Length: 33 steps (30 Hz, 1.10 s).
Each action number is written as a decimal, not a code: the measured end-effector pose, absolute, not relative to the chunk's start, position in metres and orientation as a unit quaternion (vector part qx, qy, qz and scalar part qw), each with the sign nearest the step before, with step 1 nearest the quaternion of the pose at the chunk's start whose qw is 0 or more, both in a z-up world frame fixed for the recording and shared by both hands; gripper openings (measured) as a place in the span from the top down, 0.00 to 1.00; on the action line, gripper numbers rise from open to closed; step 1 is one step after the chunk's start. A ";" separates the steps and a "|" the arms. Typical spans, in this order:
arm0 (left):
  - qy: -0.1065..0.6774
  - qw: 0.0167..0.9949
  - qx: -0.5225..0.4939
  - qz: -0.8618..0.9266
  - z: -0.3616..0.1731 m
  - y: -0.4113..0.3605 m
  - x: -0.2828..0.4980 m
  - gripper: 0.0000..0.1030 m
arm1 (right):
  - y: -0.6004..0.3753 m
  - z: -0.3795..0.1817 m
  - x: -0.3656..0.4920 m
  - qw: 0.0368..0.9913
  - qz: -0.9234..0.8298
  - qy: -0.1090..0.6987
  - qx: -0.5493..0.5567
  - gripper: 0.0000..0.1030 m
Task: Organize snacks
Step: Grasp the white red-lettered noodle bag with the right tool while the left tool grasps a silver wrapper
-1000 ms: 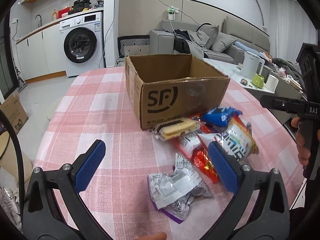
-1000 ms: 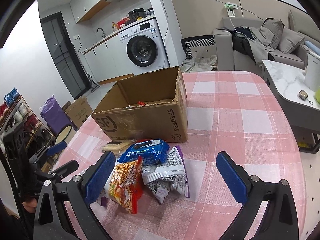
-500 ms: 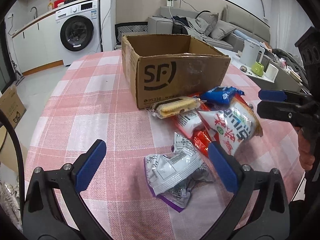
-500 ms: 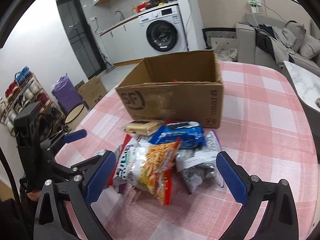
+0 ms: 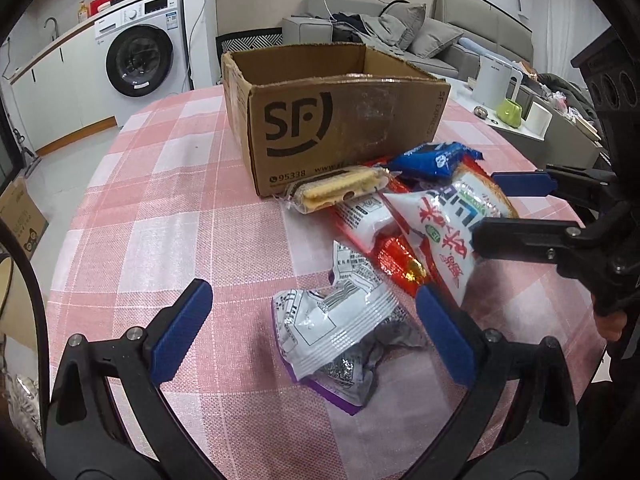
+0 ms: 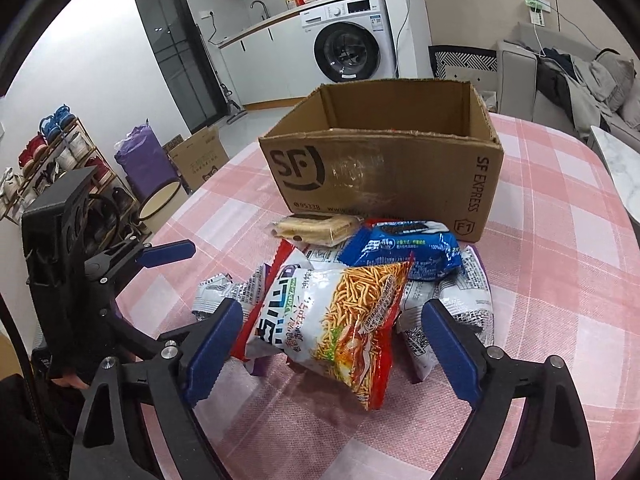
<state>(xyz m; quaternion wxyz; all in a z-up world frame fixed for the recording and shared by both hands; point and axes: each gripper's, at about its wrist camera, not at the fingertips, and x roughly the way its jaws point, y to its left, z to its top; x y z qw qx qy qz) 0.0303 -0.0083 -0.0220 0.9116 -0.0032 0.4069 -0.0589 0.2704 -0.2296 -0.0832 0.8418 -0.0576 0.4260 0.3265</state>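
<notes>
Several crinkly foil snack packets (image 6: 340,312) heaped on the pink checked tablecloth (image 6: 560,272) against the front wall of an open corrugated cardboard box (image 6: 384,176); right gripper (image 6: 334,350) jaws, just narrowing, straddle the glossy noodle-print bag (image 6: 352,320) without pressing; left gripper (image 5: 312,334) jaws wide.

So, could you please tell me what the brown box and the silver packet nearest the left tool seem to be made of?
The brown SF-printed box looks like corrugated cardboard: matte, scuffed face, ragged torn top edges. The crinkled silver packet with purple edging looks like thin metallised plastic film, glossy, with sharp creases and highlights; whether it is foil-lined cannot be told.
</notes>
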 end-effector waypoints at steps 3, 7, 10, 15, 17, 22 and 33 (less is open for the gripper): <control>0.417 0.907 -0.007 -0.065 -0.028 -0.010 0.033 0.01 | -0.227 -0.085 0.270 0.842 0.330 0.423 -0.062 0.17; 0.427 0.901 -0.007 -0.073 -0.034 -0.014 0.036 0.01 | -0.221 -0.090 0.271 0.836 0.333 0.430 -0.069 0.26; 0.432 0.899 -0.006 -0.076 -0.037 -0.016 0.040 0.06 | -0.218 -0.091 0.271 0.836 0.338 0.428 -0.069 0.33; 0.435 0.894 -0.016 -0.103 -0.042 -0.017 0.040 0.24 | -0.222 -0.085 0.268 0.840 0.346 0.414 -0.062 0.45; 0.431 0.896 -0.012 -0.105 -0.043 -0.019 0.038 0.27 | -0.223 -0.083 0.267 0.842 0.348 0.406 -0.064 0.49; 0.421 0.899 -0.021 -0.114 -0.039 -0.016 0.036 0.43 | -0.225 -0.080 0.266 0.845 0.352 0.398 -0.062 0.55; 0.418 0.901 -0.032 -0.112 -0.039 -0.012 0.034 0.45 | -0.222 -0.085 0.263 0.826 0.382 0.411 -0.051 0.53</control>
